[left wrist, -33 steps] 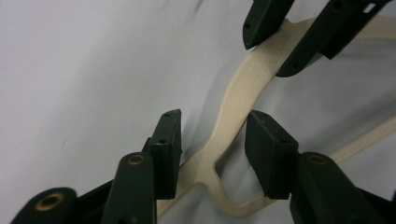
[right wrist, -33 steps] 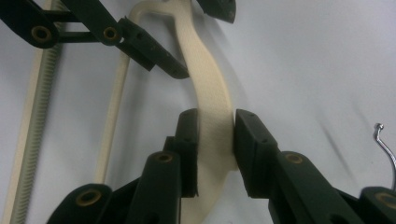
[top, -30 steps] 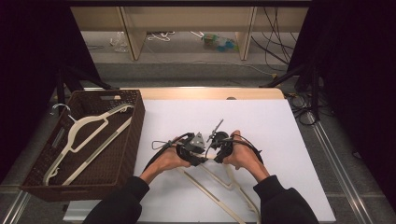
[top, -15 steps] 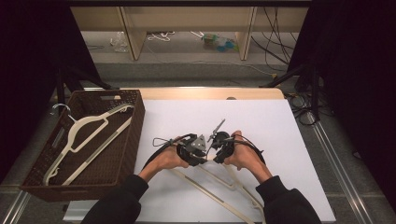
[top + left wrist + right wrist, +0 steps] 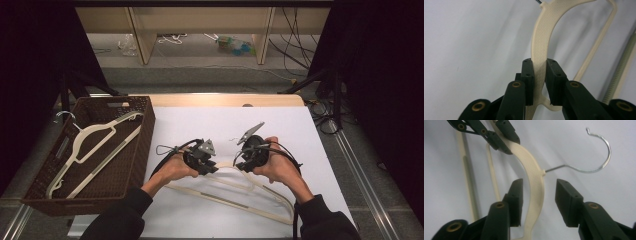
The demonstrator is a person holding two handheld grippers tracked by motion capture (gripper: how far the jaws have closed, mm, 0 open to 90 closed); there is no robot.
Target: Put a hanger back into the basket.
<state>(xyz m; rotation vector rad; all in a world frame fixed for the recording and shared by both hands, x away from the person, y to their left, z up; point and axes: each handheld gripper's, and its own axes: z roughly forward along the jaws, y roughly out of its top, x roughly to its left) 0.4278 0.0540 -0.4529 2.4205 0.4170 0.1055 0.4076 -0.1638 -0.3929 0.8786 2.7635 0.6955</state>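
Judging by the one hanger (image 5: 90,145) in the basket (image 5: 142,145), the job is part done: left gripper (image 5: 539,82) jaws, just closing, pinch the second hanger (image 5: 235,187) on the bench (image 5: 200,125), while right gripper (image 5: 538,203) jaws, just opening, stand spread around it.

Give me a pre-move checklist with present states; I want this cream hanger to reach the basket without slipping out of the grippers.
1. Left gripper clamped on the cream hanger: ok; its jaws have just been closing and the pads press on the shoulder.
2. Right gripper gripping the hanger: not ok; its jaws have just been opening and stand apart around the shoulder.
3. Metal hook free of snags: ok.
4. Room in the wicker basket: ok, beside the white hanger lying in it.
5. Hanger fully off the table: cannot tell.
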